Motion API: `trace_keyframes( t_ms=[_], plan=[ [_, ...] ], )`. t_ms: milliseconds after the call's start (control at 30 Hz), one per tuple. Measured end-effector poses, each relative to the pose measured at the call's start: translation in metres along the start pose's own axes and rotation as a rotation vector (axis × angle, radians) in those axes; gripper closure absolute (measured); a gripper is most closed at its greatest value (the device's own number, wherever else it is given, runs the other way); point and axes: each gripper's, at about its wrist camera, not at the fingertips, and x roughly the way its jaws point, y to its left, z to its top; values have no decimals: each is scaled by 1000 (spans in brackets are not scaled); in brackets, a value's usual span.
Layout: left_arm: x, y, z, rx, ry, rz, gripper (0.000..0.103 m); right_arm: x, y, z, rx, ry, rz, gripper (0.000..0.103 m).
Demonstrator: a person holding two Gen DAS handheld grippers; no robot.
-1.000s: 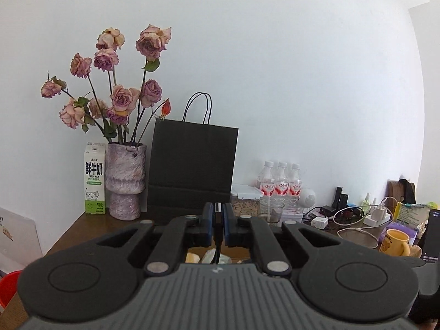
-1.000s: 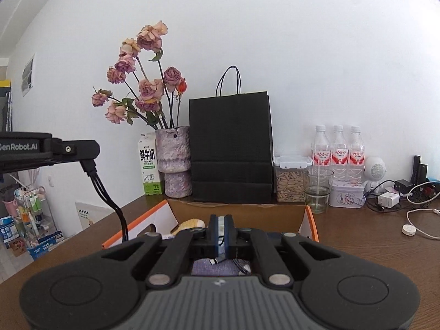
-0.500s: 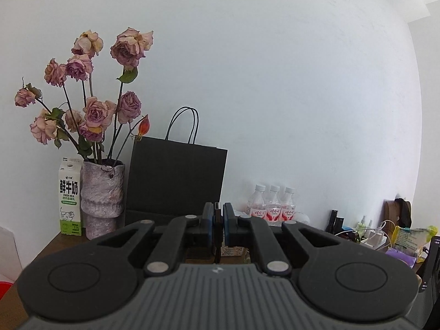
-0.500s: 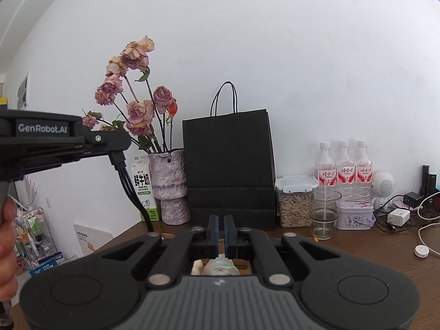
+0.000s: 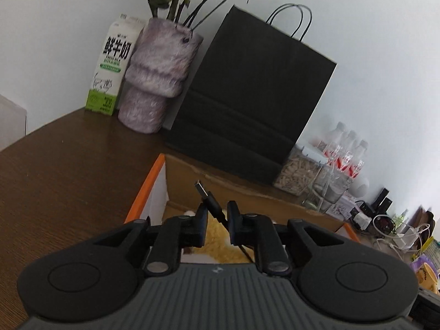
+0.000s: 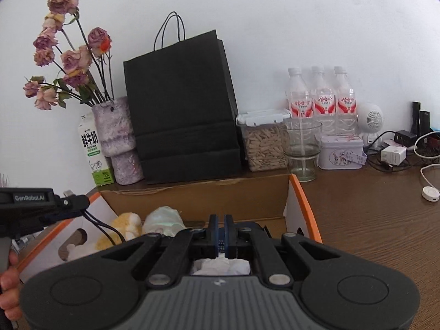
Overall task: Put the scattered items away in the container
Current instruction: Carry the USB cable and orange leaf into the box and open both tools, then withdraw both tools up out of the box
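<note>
black usb cable (image 5: pixel 210 202) sits loose between my left gripper (image 5: pixel 217 221) jaws, which are opening, above the orange-edged cardboard box (image 6: pixel 299 200) on the brown wooden table (image 6: pixel 371 220). right gripper (image 6: pixel 220 232) jaws pressed together, empty, over white crumpled tissue (image 6: pixel 220 265) in the box.

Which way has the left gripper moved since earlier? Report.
Yes: left gripper came down, closer to the black bag, over the box; jaws opening around the USB cable.
</note>
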Motion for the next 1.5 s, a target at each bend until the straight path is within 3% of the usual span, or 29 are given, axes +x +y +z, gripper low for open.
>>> trace_keyframes(
  t_ms=[100,133,167,200,233,267,300,333,433,667,1267,1500],
  plan=[
    [-1,1,0,7,-8,-5,85,2,3,-4,-22,5,0,97],
    [-3,-2,-1,33,-20,17,80,2,4,-5,-27,6,-3,93],
    [-4,-6,-2,64,-30,47,73,1,4,-6,-31,4,-9,89],
    [-6,-9,-3,82,-36,62,51,0,4,-7,-32,4,-11,82],
    [-10,-15,-4,103,-60,77,20,-1,4,-8,-29,2,-10,58],
    [-15,-20,-5,125,-99,95,6,-3,4,-8,-24,-7,-11,31],
    [-22,-26,-7,154,-156,118,0,-6,4,-9,-22,-23,-16,22],
    [-27,-31,-11,189,-195,139,0,-9,4,-9,-25,-42,-22,13],
    [-35,-44,-23,287,-244,182,0,-17,5,-7,-30,-78,-25,12],
    [-43,-53,-42,337,-244,178,0,-20,7,-7,-34,-84,-30,9],
    [-85,-35,-66,303,-256,222,0,-60,9,-26,-93,-111,-37,8],
    [-111,-23,-70,268,-269,245,0,-107,10,-51,-169,2,26,27]
  ],
)
